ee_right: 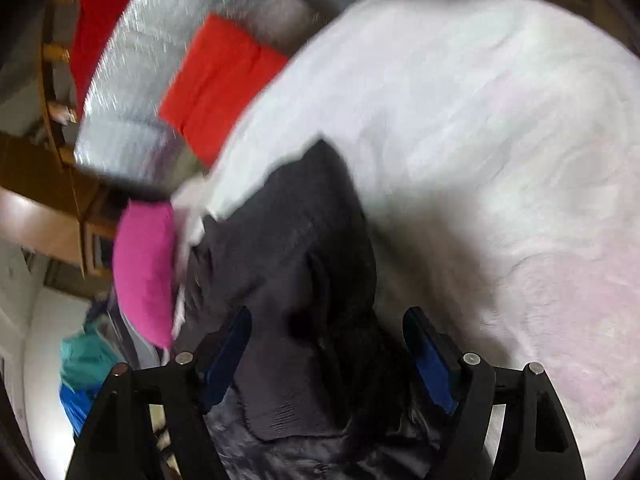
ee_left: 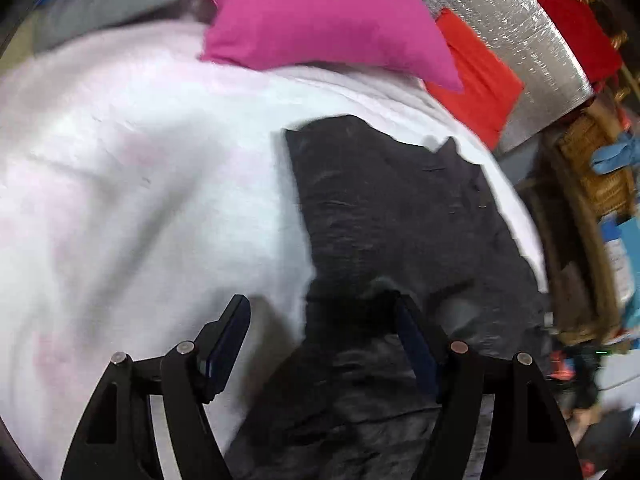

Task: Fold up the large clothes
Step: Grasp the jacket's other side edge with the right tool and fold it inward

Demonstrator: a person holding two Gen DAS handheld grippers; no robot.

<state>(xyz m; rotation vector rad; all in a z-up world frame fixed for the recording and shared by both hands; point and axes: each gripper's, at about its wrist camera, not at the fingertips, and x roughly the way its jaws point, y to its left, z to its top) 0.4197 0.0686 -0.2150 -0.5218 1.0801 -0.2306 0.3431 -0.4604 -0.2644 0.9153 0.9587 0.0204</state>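
Observation:
A dark grey garment (ee_left: 392, 216) lies spread on a white, faintly pink bed cover (ee_left: 140, 184). In the left wrist view my left gripper (ee_left: 320, 312) is open above the garment's near left edge, its right finger over the dark cloth and its left finger over the cover. In the right wrist view the same garment (ee_right: 296, 232) runs away from me in a bunched strip. My right gripper (ee_right: 328, 320) is open with the cloth lying between its fingers; nothing is clamped. Both views are motion-blurred.
A magenta pillow (ee_left: 320, 16) and a red cushion (ee_left: 476, 80) sit at the bed's far edge beside a silver foil panel (ee_left: 516, 40). Wooden furniture (ee_right: 44, 204) and teal and blue items (ee_right: 84, 364) stand beyond the bed.

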